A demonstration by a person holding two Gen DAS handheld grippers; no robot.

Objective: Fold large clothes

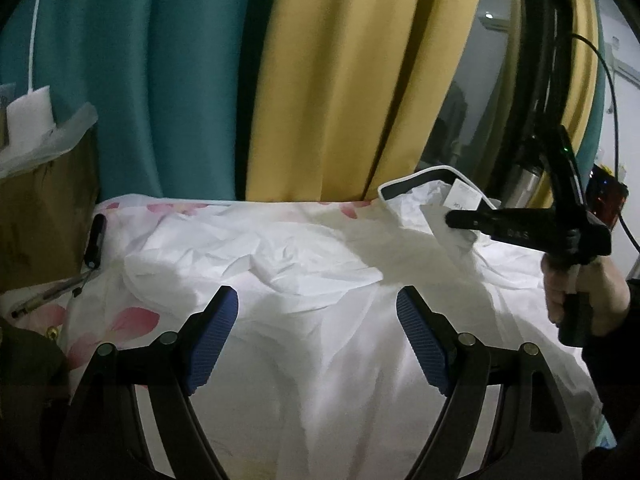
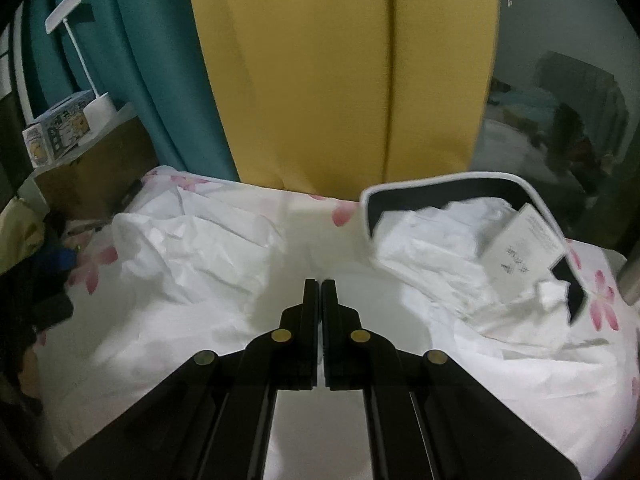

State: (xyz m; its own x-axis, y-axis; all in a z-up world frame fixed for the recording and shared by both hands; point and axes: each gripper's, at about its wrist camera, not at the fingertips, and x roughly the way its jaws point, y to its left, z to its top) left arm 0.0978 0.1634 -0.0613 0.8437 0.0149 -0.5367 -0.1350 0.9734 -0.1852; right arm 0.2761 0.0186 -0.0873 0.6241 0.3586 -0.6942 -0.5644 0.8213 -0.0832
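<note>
- Two grippers we hold over the white garment [image 1: 304, 256].
- Left gripper [image 1: 318, 320] spread wide, empty, cloth just beyond.
- Right gripper [image 2: 321, 284] pressed together, pinching the cloth's edge; collar [image 2: 448, 188] ahead-right.

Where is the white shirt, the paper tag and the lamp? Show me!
white shirt [image 2: 192, 256]: right wrist view, on its crumpled left part.
paper tag [image 2: 520, 252]: right wrist view, on the middle of the printed label.
lamp [image 2: 100, 108]: right wrist view, on its round white base.
</note>
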